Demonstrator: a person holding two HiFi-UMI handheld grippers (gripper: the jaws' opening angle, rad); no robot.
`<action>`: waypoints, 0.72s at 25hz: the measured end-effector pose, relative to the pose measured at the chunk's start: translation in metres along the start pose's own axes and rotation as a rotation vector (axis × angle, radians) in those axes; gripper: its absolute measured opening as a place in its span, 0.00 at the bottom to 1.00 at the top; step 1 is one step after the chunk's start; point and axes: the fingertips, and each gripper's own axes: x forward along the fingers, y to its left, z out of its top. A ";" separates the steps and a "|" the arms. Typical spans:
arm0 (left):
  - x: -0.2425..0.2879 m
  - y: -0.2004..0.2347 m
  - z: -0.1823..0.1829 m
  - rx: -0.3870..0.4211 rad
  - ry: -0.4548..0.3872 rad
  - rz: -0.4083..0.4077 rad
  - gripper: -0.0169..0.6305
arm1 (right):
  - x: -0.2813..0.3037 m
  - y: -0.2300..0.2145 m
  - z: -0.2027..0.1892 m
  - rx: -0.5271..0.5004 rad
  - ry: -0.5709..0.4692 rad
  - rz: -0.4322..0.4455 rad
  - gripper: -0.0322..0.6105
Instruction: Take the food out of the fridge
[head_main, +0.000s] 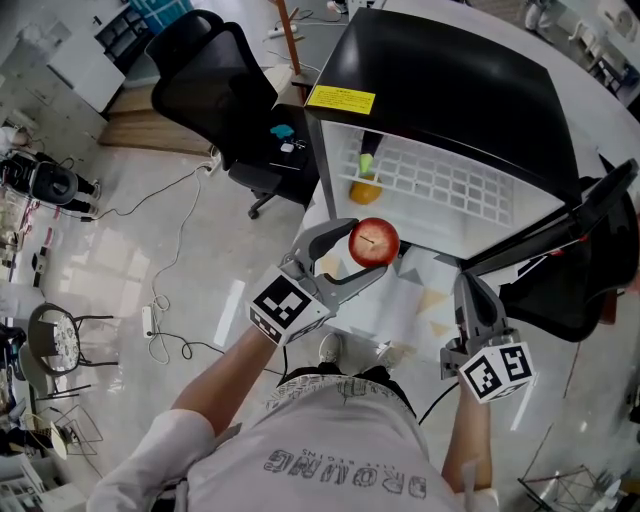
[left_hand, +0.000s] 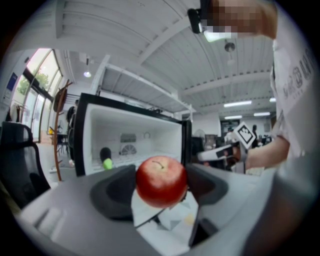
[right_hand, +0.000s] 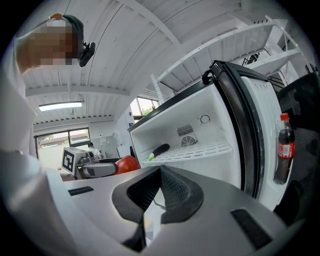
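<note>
A red apple (head_main: 374, 242) is held in front of the open mini fridge (head_main: 440, 90), with my left gripper (head_main: 371, 248) shut on it. In the left gripper view the apple (left_hand: 161, 181) sits between the two dark pads. A dark vegetable with a green end (left_hand: 106, 159) lies on the fridge's white wire shelf (head_main: 450, 185), and something orange (head_main: 365, 192) lies just in front of it. My right gripper (head_main: 470, 290) hangs lower right of the apple, shut with nothing in it (right_hand: 159, 192). A cola bottle (right_hand: 283, 147) stands in the fridge door.
The black fridge door (head_main: 590, 230) stands swung open at the right, close to my right gripper. A black office chair (head_main: 215, 80) stands left of the fridge. Cables and a power strip (head_main: 150, 320) lie on the pale floor at the left.
</note>
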 end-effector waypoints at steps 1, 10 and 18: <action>0.001 0.000 0.000 -0.001 0.000 0.001 0.53 | 0.001 -0.001 0.000 0.001 0.002 0.001 0.03; 0.010 0.001 -0.001 -0.007 0.008 0.014 0.53 | 0.005 -0.010 -0.002 0.007 0.018 0.014 0.03; 0.016 0.000 0.001 -0.004 0.011 0.017 0.53 | 0.006 -0.015 -0.002 0.009 0.025 0.023 0.03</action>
